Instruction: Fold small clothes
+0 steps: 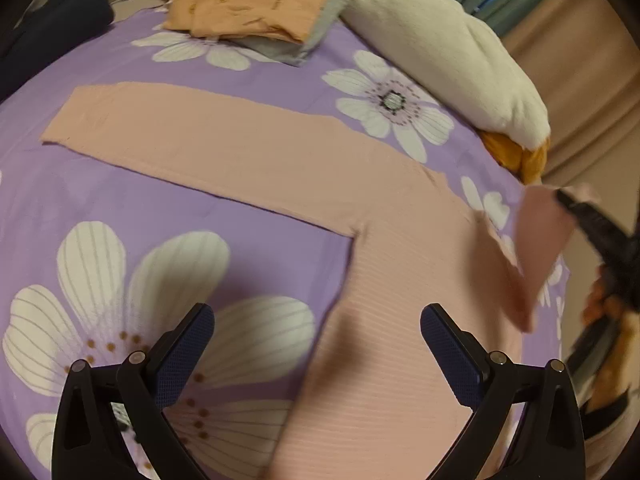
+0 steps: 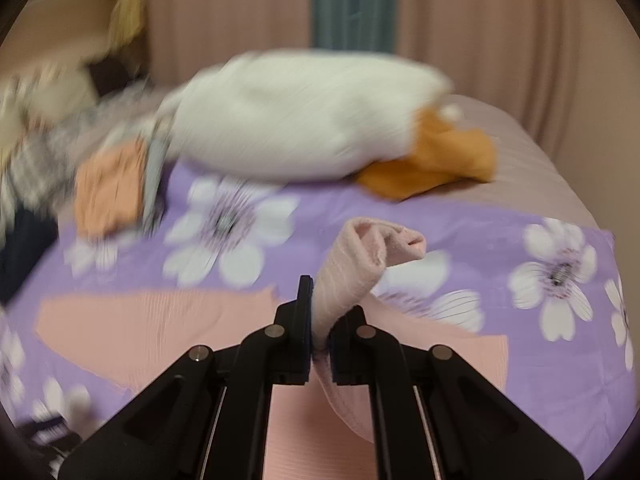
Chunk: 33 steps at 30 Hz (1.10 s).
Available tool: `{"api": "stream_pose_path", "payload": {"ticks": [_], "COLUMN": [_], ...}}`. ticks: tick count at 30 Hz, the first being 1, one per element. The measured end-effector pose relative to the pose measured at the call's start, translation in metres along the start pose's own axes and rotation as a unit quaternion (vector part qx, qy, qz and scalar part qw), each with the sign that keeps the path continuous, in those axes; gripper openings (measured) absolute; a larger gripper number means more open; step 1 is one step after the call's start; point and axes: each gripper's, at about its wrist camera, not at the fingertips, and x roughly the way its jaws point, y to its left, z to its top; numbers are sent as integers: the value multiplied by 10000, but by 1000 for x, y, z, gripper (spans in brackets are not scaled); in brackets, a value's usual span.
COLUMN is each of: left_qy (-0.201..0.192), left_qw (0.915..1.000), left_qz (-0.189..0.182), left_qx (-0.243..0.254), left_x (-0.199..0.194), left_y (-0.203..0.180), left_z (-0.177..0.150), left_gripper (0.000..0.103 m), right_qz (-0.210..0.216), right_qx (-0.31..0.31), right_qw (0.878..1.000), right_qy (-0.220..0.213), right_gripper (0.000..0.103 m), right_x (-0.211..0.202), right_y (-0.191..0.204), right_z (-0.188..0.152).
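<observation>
The pink top [image 1: 280,168] is lying flat on the flowered bed cover [image 1: 120,200], its body passing under the left gripper [image 1: 317,344] — fingers spread wide, holding nothing, hovering just above. The right gripper [image 2: 320,320] is pinching one sleeve [image 2: 352,272] between closed fingers, lifting it off the cover.

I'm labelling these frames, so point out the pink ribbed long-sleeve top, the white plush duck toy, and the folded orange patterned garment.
pink ribbed long-sleeve top [image 1: 224,148]: left wrist view, outstretched sleeve.
white plush duck toy [image 2: 296,120]: right wrist view, white body.
folded orange patterned garment [image 1: 248,0]: left wrist view, top face.
</observation>
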Motion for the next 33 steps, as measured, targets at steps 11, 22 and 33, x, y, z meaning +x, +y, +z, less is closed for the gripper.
{"api": "stream_pose_path", "payload": {"ticks": [11,22,33], "left_qy": [-48,6,233], "left_qw": [9997,9907,9729], "left_qz": [-121,-1340,-2300], "left_qx": [-190,240,62], "left_x": [9,36,117], "left_y": [5,-70,-130], "left_z": [11,44,61], "left_gripper": [102,102,54], "right_qz": [304,1913,1476], "right_qx": [-1316,1144,1971], "right_qw": [9861,9743,9683], "right_qy": [969,313,430], "right_gripper": [35,66,30], "right_x": [77,6,19], "right_y": [105,-43,-123], "right_z": [-82,-92,-132]}}
